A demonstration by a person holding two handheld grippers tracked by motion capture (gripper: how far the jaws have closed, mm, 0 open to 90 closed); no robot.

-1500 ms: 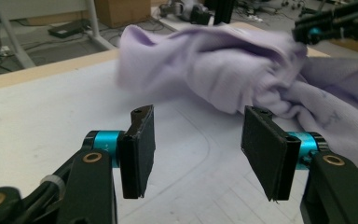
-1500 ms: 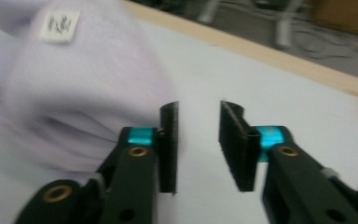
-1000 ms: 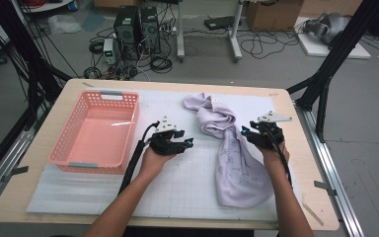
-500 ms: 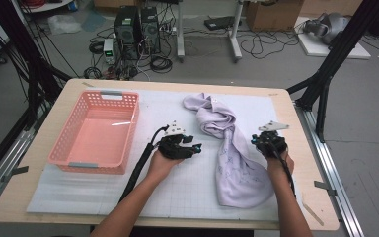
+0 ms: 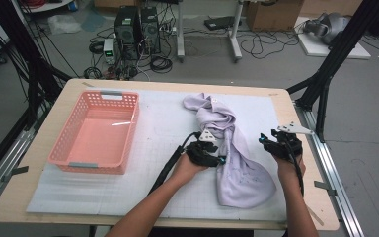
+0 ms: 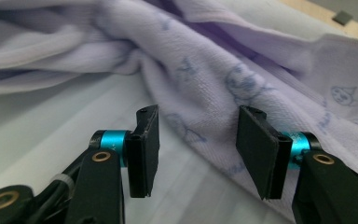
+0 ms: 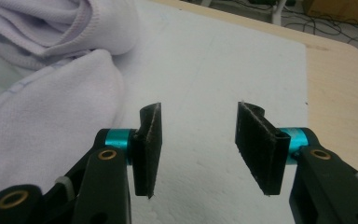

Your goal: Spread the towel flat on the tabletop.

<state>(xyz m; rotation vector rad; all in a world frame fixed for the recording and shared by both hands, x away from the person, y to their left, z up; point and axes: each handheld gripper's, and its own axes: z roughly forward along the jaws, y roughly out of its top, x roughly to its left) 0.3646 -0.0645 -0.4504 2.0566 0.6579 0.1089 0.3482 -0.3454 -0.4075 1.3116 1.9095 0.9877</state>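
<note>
Both claws wide open, empty: left claw (image 6: 198,154) at towel (image 5: 237,163) hem, right claw (image 7: 200,149) over bare bench (image 7: 335,88); risk of pinching only a loose fold and bunching the cloth.

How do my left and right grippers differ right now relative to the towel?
The left gripper has the lilac towel edge between its open jaws; the right gripper frames only bare white mat. In the high view the left sits against the towel's side, the right apart from it. Both are open.

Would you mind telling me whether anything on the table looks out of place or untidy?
The lavender towel lies crumpled and twisted on the white mat, bunched at its far end. The pink basket sits squarely; nothing looks spilled or damaged.
</note>
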